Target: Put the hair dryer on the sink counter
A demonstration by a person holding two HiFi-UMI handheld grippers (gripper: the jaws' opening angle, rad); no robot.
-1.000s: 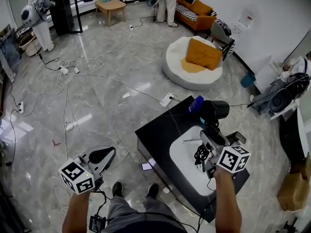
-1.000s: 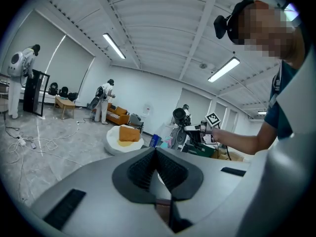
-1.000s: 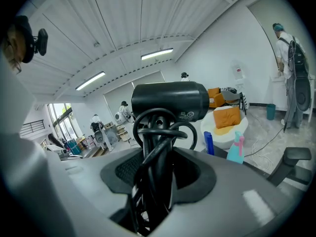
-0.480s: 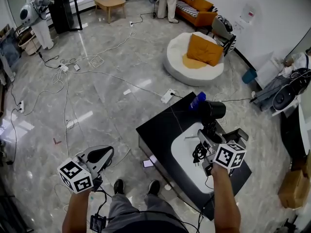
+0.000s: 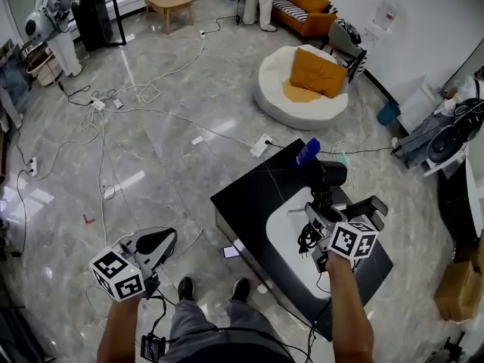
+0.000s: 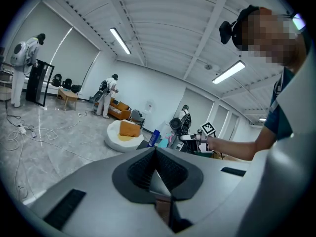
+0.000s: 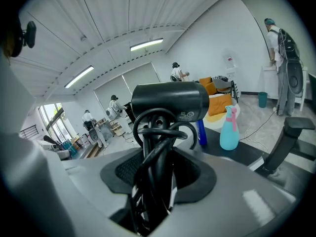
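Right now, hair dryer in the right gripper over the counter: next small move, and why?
Probably lower the right gripper until the hair dryer rests on the black counter beside the basin. Its jaws are clamped on the cord-wrapped handle, the dryer seems to be above the surface, and a blue bottle stands behind it.

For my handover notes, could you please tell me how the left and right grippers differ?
The right gripper holds the hair dryer by its cord-wrapped handle; the left gripper is shut, empty. The right gripper is over the sink counter; the left gripper is over the floor. Both carry marker cubes.
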